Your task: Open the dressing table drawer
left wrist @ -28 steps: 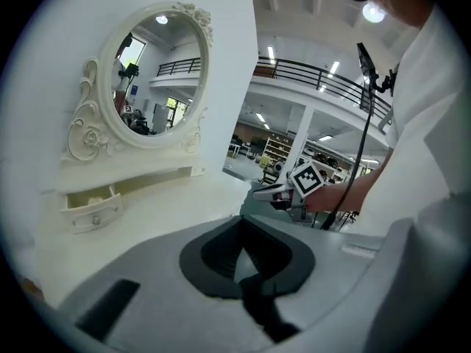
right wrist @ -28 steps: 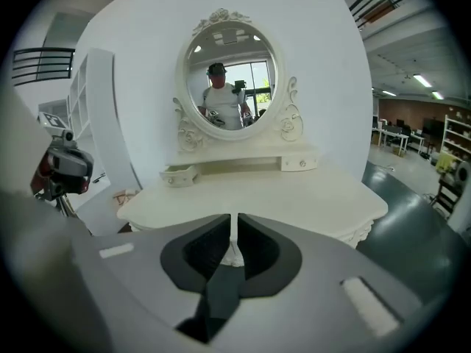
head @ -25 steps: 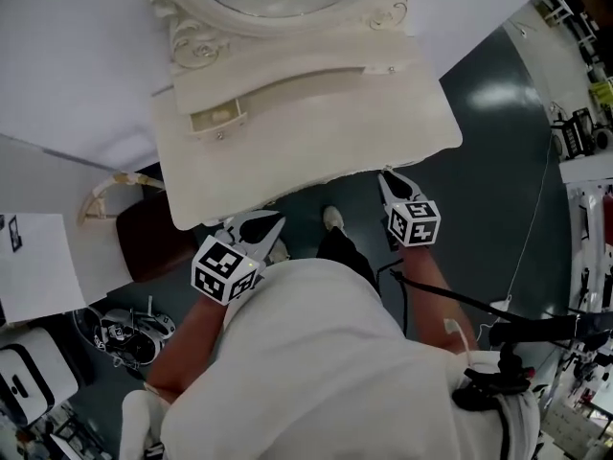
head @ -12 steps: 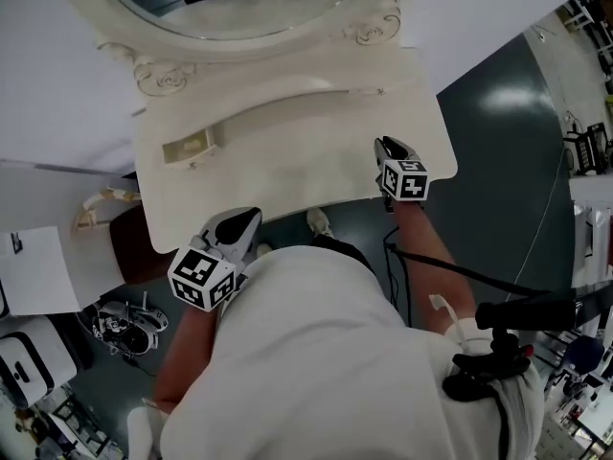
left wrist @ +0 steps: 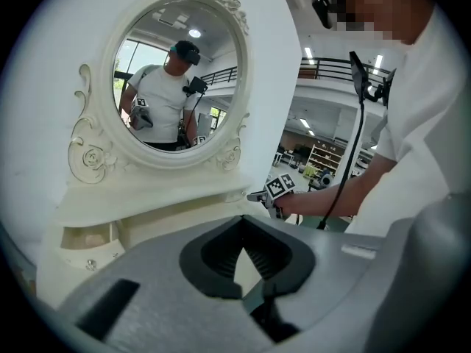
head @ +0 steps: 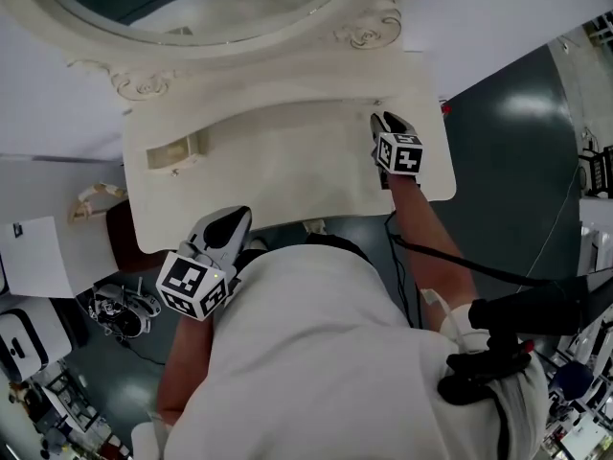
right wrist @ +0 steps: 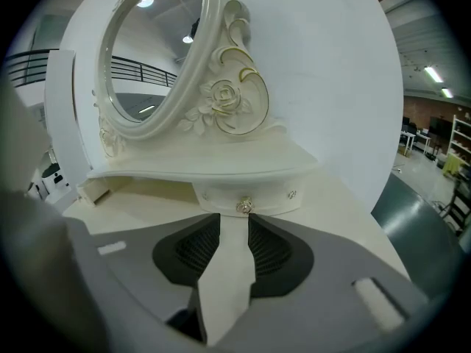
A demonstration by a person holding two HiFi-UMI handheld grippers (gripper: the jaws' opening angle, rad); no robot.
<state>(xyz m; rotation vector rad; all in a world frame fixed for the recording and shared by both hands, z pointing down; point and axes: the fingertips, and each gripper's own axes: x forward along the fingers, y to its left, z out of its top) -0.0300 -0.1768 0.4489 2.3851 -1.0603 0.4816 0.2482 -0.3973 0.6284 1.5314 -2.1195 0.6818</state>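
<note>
Head view showed the cream dressing table [head: 287,175] filling the middle of the frame. Its oval mirror [head: 192,8] stood at the far side, and the person stood close against the front edge. The left gripper [head: 235,220] hung over that front edge with its jaws together and nothing in them. The right gripper [head: 381,123] lay over the right part of the tabletop, aimed at the small drawer [right wrist: 246,195] tucked under the mirror shelf. Its jaws had just been opening and stood well apart with nothing between them. The drawer's knob [right wrist: 244,207] sat just beyond the tips, in line with the gap.

Probable faults: the knob was small and rounded, so a closure made short of it or off centre would likely slip off. A pull angled upward could bind the drawer front against the overhanging shelf.

Clearances: bare tabletop lay in front of the drawer, giving free travel toward the person. The table's right edge was near the right gripper. The shelf overhang limited approach from above.
</note>
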